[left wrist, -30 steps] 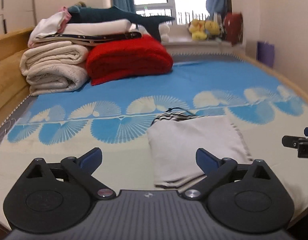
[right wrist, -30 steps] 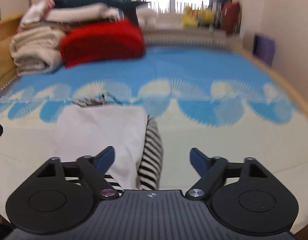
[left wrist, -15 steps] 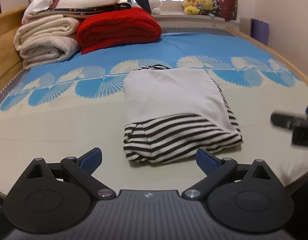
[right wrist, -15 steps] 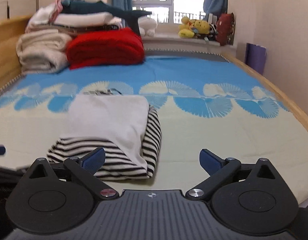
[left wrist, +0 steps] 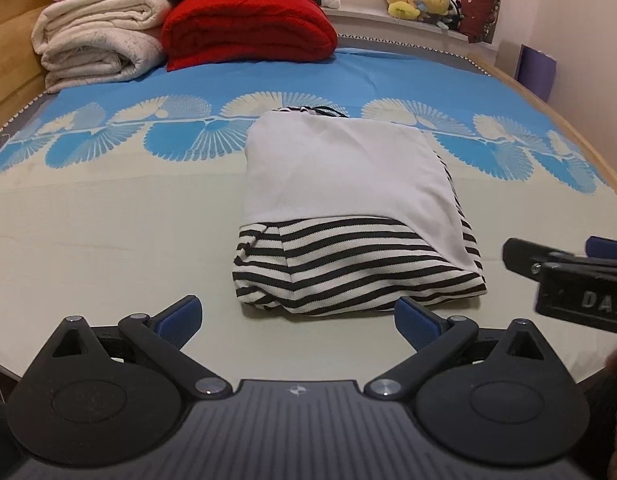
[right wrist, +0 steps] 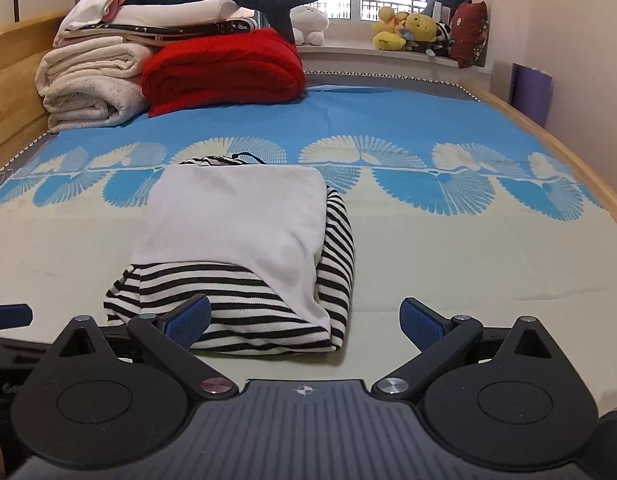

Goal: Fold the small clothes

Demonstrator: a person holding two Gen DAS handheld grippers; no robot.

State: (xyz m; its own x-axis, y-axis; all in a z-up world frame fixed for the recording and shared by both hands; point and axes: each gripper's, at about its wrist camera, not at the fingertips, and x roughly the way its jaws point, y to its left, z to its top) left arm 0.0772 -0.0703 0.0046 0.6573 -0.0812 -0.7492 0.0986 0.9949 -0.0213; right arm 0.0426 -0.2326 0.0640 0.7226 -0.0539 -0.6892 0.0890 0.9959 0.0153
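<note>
Your striped garment (left wrist: pixel 348 216) lay folded into a compact bundle on the bed (left wrist: pixel 108 220), white panel on top. Your left gripper (left wrist: pixel 296 318) and right gripper (right wrist: pixel 306 318) were both spread wide, holding nothing. Folding looked finished; perhaps only stacking remained.

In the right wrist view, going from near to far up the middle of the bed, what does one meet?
Open right gripper → folded black-and-white striped garment with white panel → blue fan-patterned bedsheet → red folded blanket → white plush toy on the windowsill.
</note>
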